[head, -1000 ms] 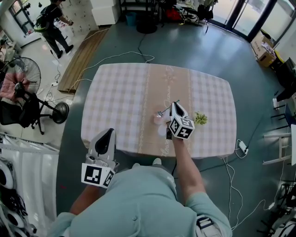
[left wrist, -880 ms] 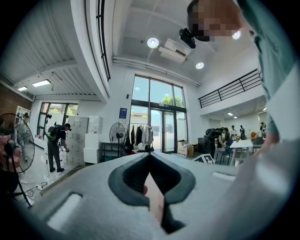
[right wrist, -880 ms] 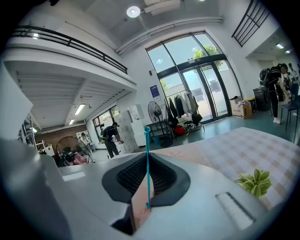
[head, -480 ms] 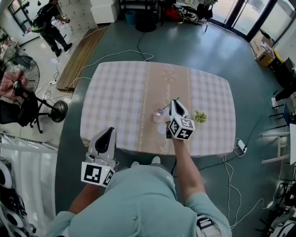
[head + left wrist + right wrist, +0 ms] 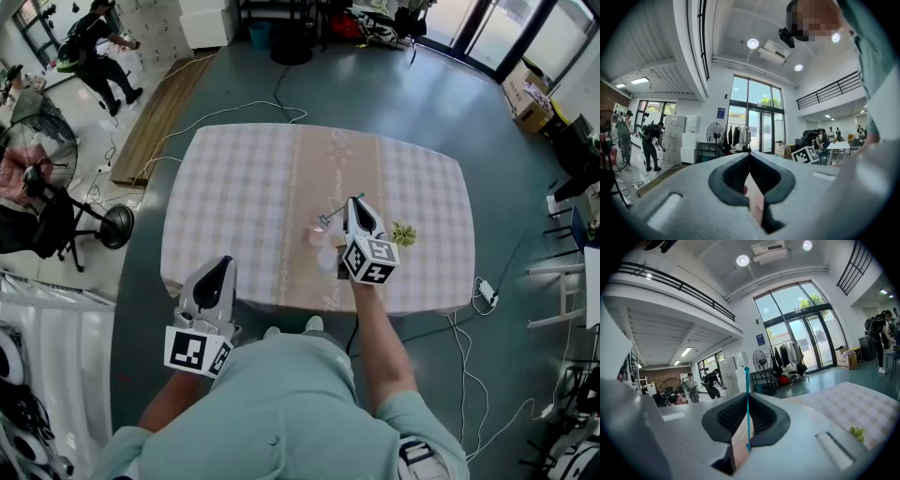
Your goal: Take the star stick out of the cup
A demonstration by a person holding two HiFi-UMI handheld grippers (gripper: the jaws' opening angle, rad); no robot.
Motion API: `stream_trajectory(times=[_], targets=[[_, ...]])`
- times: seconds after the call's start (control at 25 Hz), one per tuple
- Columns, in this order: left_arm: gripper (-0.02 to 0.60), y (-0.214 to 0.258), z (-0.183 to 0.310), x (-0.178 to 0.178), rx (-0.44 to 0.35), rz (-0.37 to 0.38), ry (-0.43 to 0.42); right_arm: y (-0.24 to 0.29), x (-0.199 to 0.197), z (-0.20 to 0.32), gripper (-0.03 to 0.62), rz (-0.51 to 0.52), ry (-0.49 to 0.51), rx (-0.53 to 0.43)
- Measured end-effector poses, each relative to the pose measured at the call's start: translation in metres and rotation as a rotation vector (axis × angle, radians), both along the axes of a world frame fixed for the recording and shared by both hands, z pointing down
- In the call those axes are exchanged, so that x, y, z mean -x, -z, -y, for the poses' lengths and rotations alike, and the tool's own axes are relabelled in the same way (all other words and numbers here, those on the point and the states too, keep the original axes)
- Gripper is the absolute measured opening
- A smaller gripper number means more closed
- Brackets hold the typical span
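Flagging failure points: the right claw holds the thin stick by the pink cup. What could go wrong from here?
1. The right claw is shut on a very thin stick, which might swivel or slip out.
2. In the head view the stick's far end sits right by the cup; it could catch the rim and tip it over.

A tall, open workspace, part studio and part lab. Full-height glazed doors (image 5: 806, 338) light a painted concrete floor (image 5: 394, 103), and a railed mezzanine (image 5: 675, 284) runs under a ceiling set with round lights (image 5: 752, 43). One counter (image 5: 244, 187) under a checked cloth stands mid-floor. Around it are pedestal fans (image 5: 37, 159), a power strip (image 5: 485, 292) on a trailing lead, white lockers (image 5: 677, 136), a clothes rack (image 5: 787, 357) and cardboard boxes (image 5: 530, 98). A person with a backpack (image 5: 98, 56) stands at the edge.
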State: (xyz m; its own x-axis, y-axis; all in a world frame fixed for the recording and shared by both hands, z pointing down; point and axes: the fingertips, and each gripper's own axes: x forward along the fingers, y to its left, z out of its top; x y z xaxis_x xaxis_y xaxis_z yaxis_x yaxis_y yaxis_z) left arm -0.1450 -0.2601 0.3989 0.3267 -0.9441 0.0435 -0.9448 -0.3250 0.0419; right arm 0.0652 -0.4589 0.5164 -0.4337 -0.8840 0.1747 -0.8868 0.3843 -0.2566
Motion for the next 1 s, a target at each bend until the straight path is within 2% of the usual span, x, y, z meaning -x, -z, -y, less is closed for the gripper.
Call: stream_trajectory(times=[0.4,1.0], targets=[[0.002,-0.002,-0.002,-0.002,-0.002,-0.007,-0.014,0.028,-0.004,-0.009,0.011,0.011,0.003,-0.051],[0.002,-0.002,-0.006,-0.004,-0.008,-0.016,-0.032,0.097,-0.006,-0.03,0.011,0.006,0.017,-0.201]])
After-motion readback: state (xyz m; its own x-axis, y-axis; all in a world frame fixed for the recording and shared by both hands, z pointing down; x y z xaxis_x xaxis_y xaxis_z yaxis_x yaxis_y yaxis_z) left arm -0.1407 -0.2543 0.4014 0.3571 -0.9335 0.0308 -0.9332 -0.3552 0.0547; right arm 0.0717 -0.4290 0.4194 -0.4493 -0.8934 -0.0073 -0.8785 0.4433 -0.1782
